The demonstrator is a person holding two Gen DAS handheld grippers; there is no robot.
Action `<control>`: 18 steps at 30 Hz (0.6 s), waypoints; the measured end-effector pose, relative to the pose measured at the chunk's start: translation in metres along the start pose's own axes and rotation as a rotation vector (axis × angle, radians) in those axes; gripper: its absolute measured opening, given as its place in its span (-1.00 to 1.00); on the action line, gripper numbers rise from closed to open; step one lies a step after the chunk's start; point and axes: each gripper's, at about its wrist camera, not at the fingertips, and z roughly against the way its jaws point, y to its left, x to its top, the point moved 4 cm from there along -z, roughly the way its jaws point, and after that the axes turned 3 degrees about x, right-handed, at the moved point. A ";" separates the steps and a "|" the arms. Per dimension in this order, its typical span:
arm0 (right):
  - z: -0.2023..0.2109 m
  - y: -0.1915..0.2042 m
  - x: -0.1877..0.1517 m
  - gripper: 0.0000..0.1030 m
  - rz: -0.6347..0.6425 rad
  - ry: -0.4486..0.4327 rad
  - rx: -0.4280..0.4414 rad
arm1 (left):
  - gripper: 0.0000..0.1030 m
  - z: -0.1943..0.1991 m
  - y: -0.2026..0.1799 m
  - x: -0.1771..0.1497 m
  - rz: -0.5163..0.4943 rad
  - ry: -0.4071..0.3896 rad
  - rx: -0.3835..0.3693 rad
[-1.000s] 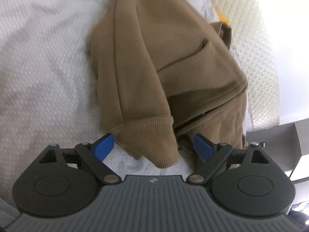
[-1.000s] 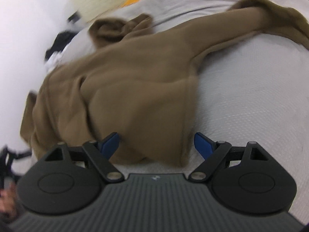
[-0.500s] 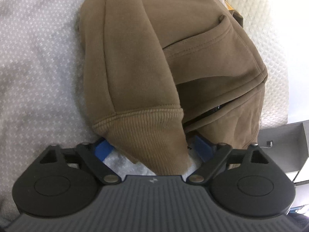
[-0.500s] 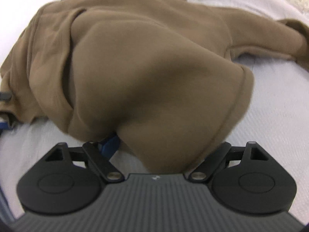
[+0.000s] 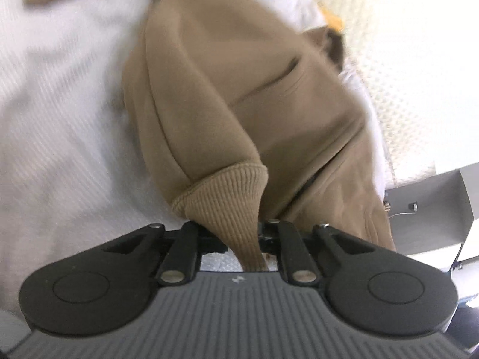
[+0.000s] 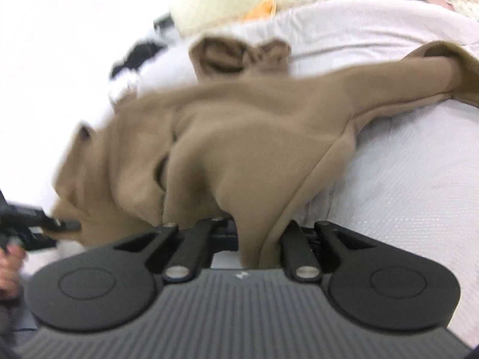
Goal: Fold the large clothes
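Observation:
A large brown hoodie (image 5: 254, 95) lies crumpled on a white bedsheet (image 5: 60, 119). My left gripper (image 5: 244, 239) is shut on the hoodie's ribbed cuff (image 5: 227, 200), which hides the fingertips. In the right wrist view the same hoodie (image 6: 239, 137) spreads across the sheet, one sleeve (image 6: 404, 89) running off to the right. My right gripper (image 6: 257, 239) is shut on a fold of the hoodie's body, lifted a little off the sheet. The left gripper (image 6: 45, 227) shows at the left edge of that view, against the hoodie.
A cream quilted blanket (image 5: 404, 74) with an orange item (image 6: 260, 7) lies past the hoodie at the bed's edge. A grey box or shelf (image 5: 431, 209) stands beside the bed. Dark objects (image 6: 140, 53) sit near the wall.
Both grippers went from open beside the hoodie to shut on it: the left on the ribbed cuff, the right on a fold of the body. The cloth has been pulled up.

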 end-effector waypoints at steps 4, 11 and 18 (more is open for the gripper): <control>0.040 0.005 0.015 -0.84 -0.130 0.013 0.069 | -0.76 0.061 -0.010 0.022 0.011 -0.039 -0.066; 0.089 0.052 0.008 -0.84 -0.130 0.067 0.112 | -0.78 0.163 0.003 0.037 0.004 -0.117 -0.055; 0.068 0.077 -0.062 -0.84 -0.079 0.335 -0.013 | -0.79 0.171 0.062 0.014 0.019 0.002 0.104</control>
